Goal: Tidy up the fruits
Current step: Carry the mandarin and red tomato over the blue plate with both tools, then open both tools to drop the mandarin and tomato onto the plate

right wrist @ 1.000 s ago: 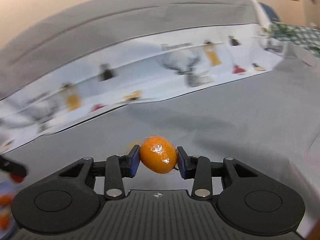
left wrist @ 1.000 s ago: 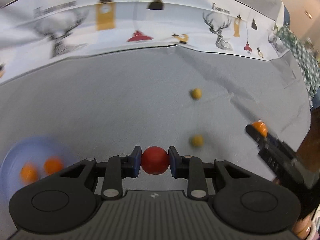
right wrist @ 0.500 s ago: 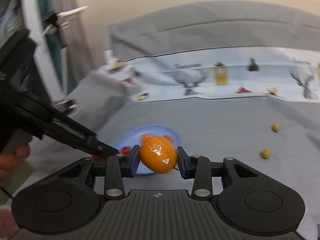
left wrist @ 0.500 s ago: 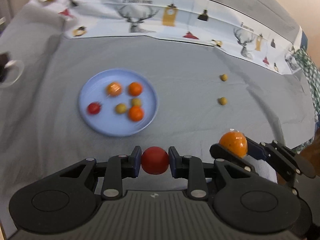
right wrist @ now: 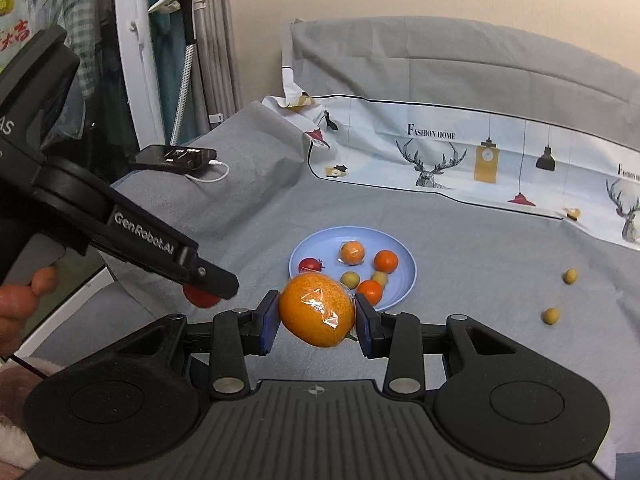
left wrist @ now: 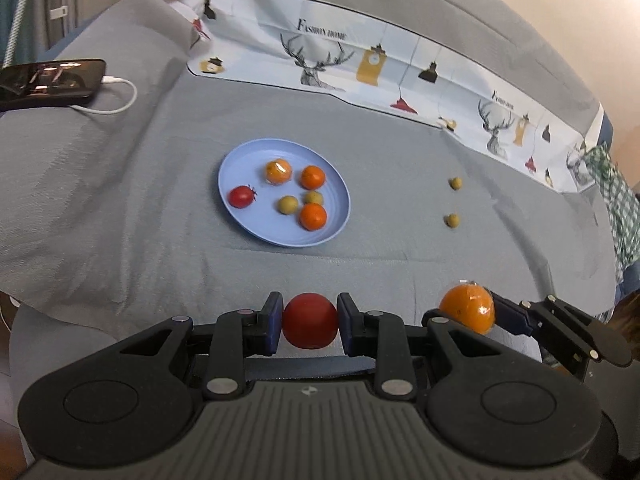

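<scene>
- Grey woven cloth point(left wrist: 400, 152) covers the bed-like surface in the left wrist view, wrinkled and soft, with a printed deer-and-lamp sheet point(left wrist: 360, 60) behind it and a phone point(left wrist: 48, 80) on a white cable to the left.
- Centre of that view, a shallow blue plate point(left wrist: 240, 164) holds six small round fruits; two yellowish fruits point(left wrist: 453, 221) lie apart on the cloth to its right.
- The left tool point(left wrist: 310, 321) is clenched on a smooth red tomato point(left wrist: 310, 320), held in the air short of the plate; the right tool sits just beside it.
- From the right wrist view, the right tool point(right wrist: 316, 312) grips a wrapped orange point(right wrist: 316, 309) whose glossy film crinkles under the pads; the plate point(right wrist: 400, 254) lies ahead.
- Risk, as a judgement: the film is slick and both fruits are round, so either could squirt out. The two tools are close and could knock together. Dropped fruit would likely roll off the shallow rim or scatter those already there.
</scene>
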Demonstrator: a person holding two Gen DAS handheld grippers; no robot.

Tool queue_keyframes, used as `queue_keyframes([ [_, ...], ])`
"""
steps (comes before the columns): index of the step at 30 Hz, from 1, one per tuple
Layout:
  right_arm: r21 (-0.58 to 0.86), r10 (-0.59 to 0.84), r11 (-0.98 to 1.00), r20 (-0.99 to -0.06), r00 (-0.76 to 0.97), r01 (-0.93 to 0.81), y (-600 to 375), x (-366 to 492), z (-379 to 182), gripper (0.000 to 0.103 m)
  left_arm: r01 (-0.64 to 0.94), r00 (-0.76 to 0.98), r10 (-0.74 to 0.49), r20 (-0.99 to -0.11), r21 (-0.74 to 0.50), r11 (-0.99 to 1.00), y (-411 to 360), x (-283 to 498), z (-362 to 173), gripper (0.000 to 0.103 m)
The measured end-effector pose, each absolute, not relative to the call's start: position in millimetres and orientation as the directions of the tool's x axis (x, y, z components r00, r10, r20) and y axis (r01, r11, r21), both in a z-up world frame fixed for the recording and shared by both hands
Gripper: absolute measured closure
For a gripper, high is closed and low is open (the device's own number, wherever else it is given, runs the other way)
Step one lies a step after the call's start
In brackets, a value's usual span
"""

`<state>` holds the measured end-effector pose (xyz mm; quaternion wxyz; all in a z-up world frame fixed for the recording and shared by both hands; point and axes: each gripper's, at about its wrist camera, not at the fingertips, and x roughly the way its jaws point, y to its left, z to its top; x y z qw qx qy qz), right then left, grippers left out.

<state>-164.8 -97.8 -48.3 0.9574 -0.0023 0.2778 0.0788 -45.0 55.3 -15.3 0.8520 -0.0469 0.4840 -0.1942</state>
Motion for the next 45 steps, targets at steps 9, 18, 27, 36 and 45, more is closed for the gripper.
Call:
queue_keyframes([
  [9,-0.005,0.128,0.988,-0.554,0.822,-0.157,-89,-158,-50,0.063,0.272,0.446,-0.391,-0.805,-0.295,0.916,60,-36,-21,0.071],
  [18,0.009,0.119,0.990,-0.585,0.803,-0.140,-91,-144,-58,0.063,0.238,0.432,-0.382,-0.817,-0.305,0.922,62,-18,-29,0.071],
  [27,0.002,0.084,0.995,-0.600,0.796,-0.103,-103,-105,-74,0.063,0.220,0.428,-0.346,-0.835,-0.275,0.936,50,28,-42,0.071],
  [36,0.007,0.051,0.998,-0.627,0.777,-0.060,-120,-38,-100,0.063,0.214,0.436,-0.302,-0.848,-0.229,0.950,27,91,-63,0.071],
  [45,-0.005,0.026,0.999,-0.656,0.754,-0.039,-135,26,-133,0.063,0.200,0.398,-0.255,-0.881,-0.188,0.962,6,152,-105,0.071],
])
